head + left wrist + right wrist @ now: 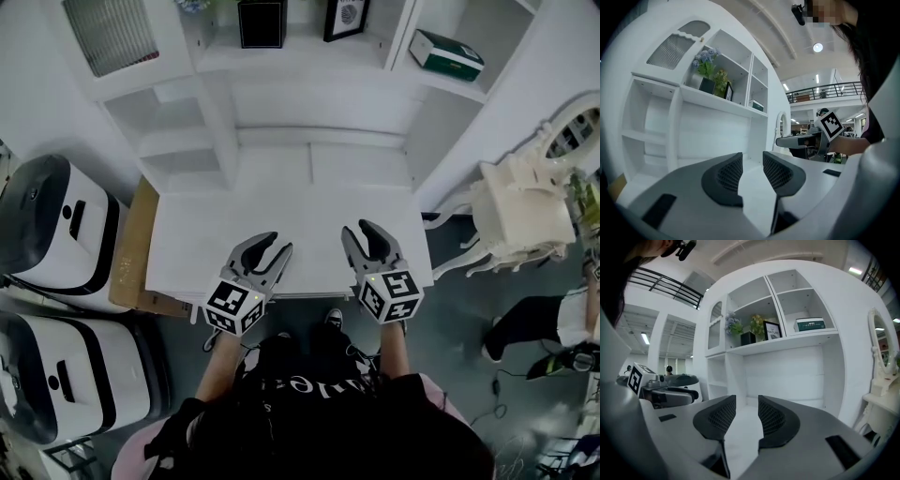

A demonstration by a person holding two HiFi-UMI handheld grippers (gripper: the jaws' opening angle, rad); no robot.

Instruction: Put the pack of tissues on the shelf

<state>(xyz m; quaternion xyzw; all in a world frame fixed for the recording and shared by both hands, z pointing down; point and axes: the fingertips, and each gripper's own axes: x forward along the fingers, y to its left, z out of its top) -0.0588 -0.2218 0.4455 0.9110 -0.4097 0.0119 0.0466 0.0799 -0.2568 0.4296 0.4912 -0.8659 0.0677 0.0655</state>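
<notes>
The pack of tissues (447, 53), a green and white box, lies in the upper right compartment of the white shelf unit (309, 56). It also shows in the right gripper view as the tissue pack (809, 324), and small in the left gripper view (756, 105). My left gripper (275, 246) and right gripper (358, 231) hover side by side over the front edge of the white desk (281, 216), far below the box. Both stand open, with nothing between the left gripper's (752, 161) jaws or the right gripper's (746, 404).
A black pot with flowers (747, 337) and a framed picture (772, 330) stand on the middle shelf. A white ornate chair (520, 211) is at the desk's right. Two white machines (56, 225) and a brown board (131, 244) are at its left. A person (553, 323) is at far right.
</notes>
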